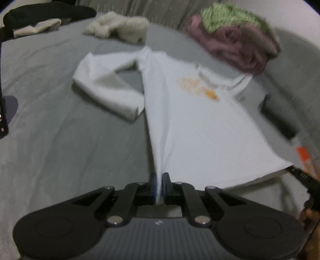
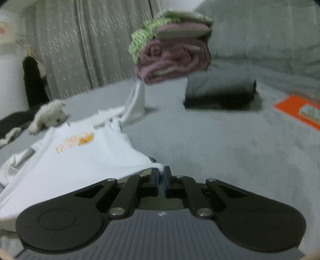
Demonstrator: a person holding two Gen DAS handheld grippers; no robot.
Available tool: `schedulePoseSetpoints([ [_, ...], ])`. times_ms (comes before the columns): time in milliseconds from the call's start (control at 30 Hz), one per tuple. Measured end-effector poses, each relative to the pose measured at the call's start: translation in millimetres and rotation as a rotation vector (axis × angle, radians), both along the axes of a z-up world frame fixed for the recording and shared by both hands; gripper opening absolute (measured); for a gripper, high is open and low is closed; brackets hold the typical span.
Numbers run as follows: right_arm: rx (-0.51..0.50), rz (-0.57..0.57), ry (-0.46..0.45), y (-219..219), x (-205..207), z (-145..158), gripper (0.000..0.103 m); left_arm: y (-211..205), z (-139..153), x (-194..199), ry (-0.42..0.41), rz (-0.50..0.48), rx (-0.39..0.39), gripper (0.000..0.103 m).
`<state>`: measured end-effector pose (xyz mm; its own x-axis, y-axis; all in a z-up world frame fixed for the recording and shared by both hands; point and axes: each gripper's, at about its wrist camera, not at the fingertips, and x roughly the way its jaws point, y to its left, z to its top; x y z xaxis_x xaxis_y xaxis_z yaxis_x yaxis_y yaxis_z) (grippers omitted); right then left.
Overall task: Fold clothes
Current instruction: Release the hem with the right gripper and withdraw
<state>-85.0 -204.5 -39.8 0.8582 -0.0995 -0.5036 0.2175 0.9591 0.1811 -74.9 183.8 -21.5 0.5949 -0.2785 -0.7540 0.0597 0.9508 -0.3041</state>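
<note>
My left gripper (image 1: 159, 180) was clamped on the bottom hem of a white T-shirt (image 1: 192, 124), its two blue-padded fingers pressed together with a pinch of the cloth drawn up taut between them. My right gripper (image 2: 161, 175) was likewise closed on the shirt's other bottom corner, a small tuft of white fabric caught between its pads.

The T-shirt lay spread on a grey bed sheet (image 1: 60, 150), chest side up, with an orange print (image 1: 200, 88) near the collar. Its collar pointed away from me. One sleeve (image 1: 106, 90) lay folded out to the left in the left wrist view; the other sleeve (image 2: 136, 104) stretched away toward the far pile in the right wrist view.

Beyond the shirt sat a stack of folded clothes (image 2: 174, 58), mauve pieces with a green knitted item (image 1: 236, 18) on top. A cream soft toy (image 2: 52, 116) lay near the collar end. A dark grey folded garment (image 2: 220, 92) rested to the right of the stack, and an orange flat object (image 2: 300, 112) lay further right on the sheet. A pale curtain (image 2: 80, 50) hung behind the bed.
</note>
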Motion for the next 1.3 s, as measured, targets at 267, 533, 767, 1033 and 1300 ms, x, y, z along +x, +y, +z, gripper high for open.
schedulePoseSetpoints([
  [267,-0.001,-0.016,0.077,2,-1,-16,0.005,3,-3,0,0.016,-0.010,0.029,0.007],
  [533,0.025,-0.025,0.071,-1,-5,-13,0.035,8,-5,0,0.023,-0.002,0.026,0.028],
  [767,0.049,-0.047,0.051,-6,-10,-8,0.062,17,-4,3,0.024,0.052,0.005,0.052],
  [1033,0.082,-0.052,0.054,-13,-12,7,0.067,15,-4,14,0.018,0.095,0.047,0.059],
  [1300,0.115,0.005,0.011,-21,2,43,0.075,14,-4,37,0.020,0.158,0.067,0.060],
])
